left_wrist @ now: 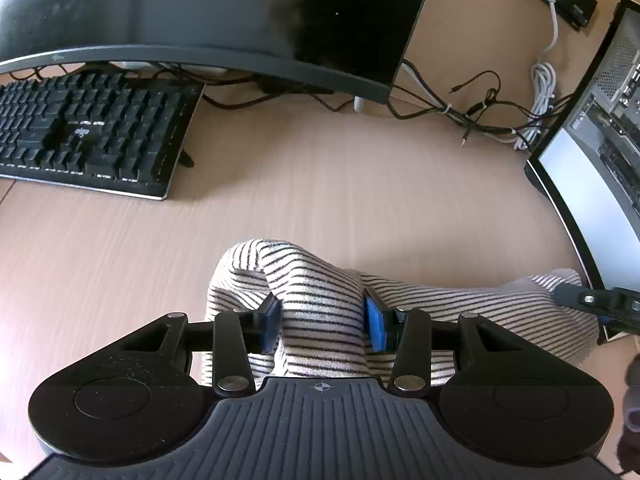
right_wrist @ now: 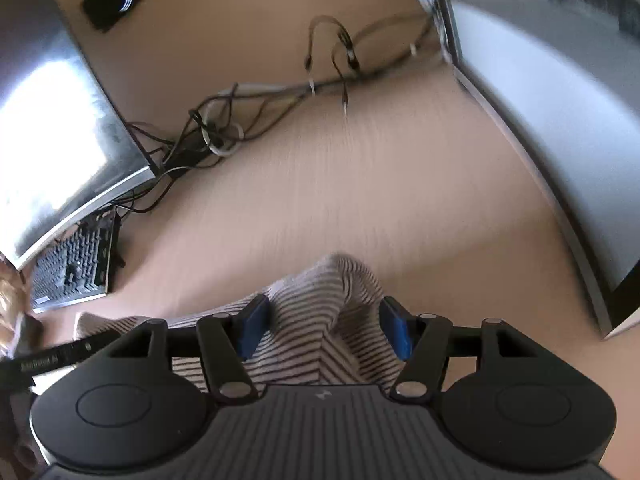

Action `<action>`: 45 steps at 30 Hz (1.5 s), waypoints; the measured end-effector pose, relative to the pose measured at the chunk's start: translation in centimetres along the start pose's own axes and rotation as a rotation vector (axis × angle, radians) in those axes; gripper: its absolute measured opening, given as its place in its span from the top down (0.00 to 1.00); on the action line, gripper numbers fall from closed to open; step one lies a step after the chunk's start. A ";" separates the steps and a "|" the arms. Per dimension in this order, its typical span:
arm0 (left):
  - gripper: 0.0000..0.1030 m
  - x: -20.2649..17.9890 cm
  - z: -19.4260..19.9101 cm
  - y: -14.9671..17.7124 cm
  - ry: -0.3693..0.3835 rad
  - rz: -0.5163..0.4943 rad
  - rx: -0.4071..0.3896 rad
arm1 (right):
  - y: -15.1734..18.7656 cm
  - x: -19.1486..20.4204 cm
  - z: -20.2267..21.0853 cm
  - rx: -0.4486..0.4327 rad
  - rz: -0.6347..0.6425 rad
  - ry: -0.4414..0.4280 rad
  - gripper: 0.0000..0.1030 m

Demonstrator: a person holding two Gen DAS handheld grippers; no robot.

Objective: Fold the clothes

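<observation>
One striped knit garment (left_wrist: pixel 320 304), cream with thin dark lines, is lying bunched on the pale wood-grain desk (left_wrist: pixel 320 184). It is being clenched by the left gripper (left_wrist: pixel 324 322); whether it is pressed by the right gripper (right_wrist: pixel 324 328) cannot be told.

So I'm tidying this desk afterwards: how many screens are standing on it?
2. A dark monitor stands at the back left above the keyboard, and a lit monitor stands at the right edge. More may lie out of view.
</observation>
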State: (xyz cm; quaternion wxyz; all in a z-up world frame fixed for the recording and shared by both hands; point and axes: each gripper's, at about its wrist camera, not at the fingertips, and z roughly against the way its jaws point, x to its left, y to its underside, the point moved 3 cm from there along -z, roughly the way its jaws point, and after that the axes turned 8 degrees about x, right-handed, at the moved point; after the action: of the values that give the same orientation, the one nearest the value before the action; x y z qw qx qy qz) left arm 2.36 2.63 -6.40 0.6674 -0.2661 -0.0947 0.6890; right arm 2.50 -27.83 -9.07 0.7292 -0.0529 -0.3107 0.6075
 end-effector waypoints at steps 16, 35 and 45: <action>0.59 -0.1 0.7 -3.0 -0.012 -0.110 -0.165 | -2.2 3.9 -0.1 -0.151 0.220 -0.018 0.73; 0.61 3.6 1.3 -2.2 0.073 0.145 -0.060 | 0.5 2.5 1.2 -0.132 0.183 -0.004 0.50; 0.55 4.2 1.5 1.2 0.097 0.141 -0.001 | -2.2 2.9 -2.7 -0.035 0.070 -0.057 0.63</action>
State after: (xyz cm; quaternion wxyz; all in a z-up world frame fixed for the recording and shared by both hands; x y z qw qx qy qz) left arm 0.72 6.94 -6.67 0.6209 -0.3055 -0.0433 0.7206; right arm 5.98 -24.91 -9.07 0.6971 -0.0589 -0.3399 0.6285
